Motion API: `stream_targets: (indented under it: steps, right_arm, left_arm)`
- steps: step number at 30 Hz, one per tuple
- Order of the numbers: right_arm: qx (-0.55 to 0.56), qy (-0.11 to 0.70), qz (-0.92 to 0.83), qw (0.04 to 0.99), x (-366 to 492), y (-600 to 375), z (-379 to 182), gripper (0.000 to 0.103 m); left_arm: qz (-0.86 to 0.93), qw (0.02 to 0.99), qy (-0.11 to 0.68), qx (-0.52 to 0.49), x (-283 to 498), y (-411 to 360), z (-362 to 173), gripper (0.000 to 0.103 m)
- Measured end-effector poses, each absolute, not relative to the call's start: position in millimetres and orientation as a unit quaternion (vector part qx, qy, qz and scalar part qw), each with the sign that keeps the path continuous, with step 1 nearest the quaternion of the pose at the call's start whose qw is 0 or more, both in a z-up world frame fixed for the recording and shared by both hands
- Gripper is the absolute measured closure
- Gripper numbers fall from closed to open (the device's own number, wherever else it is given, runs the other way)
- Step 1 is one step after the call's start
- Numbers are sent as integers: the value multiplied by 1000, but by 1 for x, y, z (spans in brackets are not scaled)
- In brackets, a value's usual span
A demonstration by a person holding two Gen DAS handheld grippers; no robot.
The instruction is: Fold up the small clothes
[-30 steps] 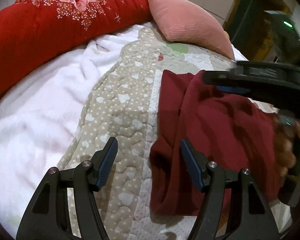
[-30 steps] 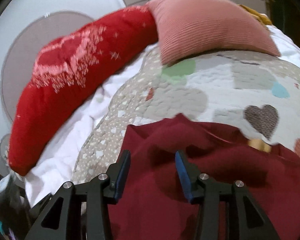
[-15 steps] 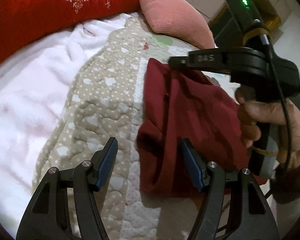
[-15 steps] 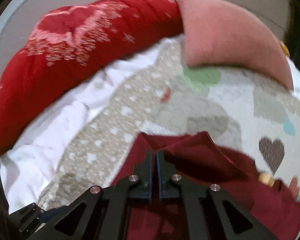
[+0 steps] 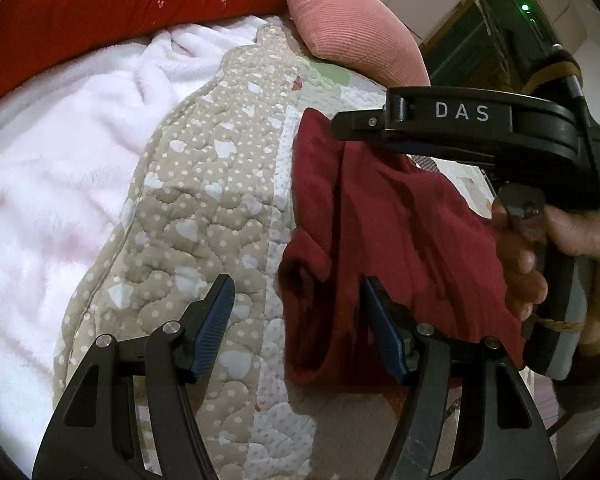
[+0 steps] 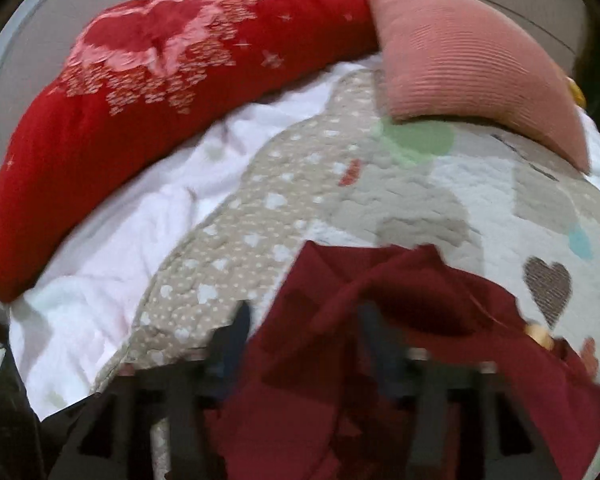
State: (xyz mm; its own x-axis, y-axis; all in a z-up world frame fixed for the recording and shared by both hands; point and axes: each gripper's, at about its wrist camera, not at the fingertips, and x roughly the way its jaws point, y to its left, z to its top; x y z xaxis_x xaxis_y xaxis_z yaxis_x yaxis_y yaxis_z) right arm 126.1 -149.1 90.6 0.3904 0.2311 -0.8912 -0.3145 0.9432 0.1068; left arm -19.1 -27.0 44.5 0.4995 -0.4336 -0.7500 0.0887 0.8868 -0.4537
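The left gripper (image 5: 298, 326) has its blue-padded fingers (image 5: 216, 320) spread wide apart, holding nothing. One finger hangs over the beige quilt (image 5: 204, 200), the other over the near edge of the dark red garment (image 5: 400, 232) — whether that pad touches the cloth cannot be told. The garment lies crumpled on the quilt in loose folds, one corner reaching toward the pillows.

In the right wrist view the right gripper (image 6: 304, 344) is smeared by motion blur, yet its fingers (image 6: 236, 336) show as two dark shapes standing apart, with the red cloth (image 6: 380, 320) bunched between and in front of them. In the left view that gripper's black body, marked DAS, sits above the garment's far end — the person's right hand (image 5: 540, 256) is wrapped around its handle.

Beyond the garment, the quilt with its heart patches covers the bed, and a white fleece blanket (image 5: 52, 184) lies beside it. At the head of the bed rest a red floral bolster (image 6: 140, 92) and a pink ribbed cushion (image 6: 460, 60), touching end to end.
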Motion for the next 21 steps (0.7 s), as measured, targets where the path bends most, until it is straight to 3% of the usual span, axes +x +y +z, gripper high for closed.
stream_targets:
  steps: [6, 10, 14, 17, 21]
  right_arm:
    - [-33, 576, 141, 804, 143, -135, 68, 41]
    - [-78, 592, 120, 793, 154, -113, 53, 23]
    - [-92, 595, 104, 791, 161, -105, 41, 21]
    - [-92, 579, 97, 805, 160, -112, 41, 36]
    - [-67, 555, 135, 818, 149, -135, 52, 74]
  left_arm:
    - [-156, 847, 475, -180, -24, -27, 44, 37]
    - [-160, 839, 478, -202, -24, -21, 40, 37]
    - [-160, 839, 477, -208, -25, -19, 39, 37]
    - [-160, 841, 474, -205, -26, -21, 40, 36]
    - [-162, 845, 467, -205, -23, -24, 41, 33]
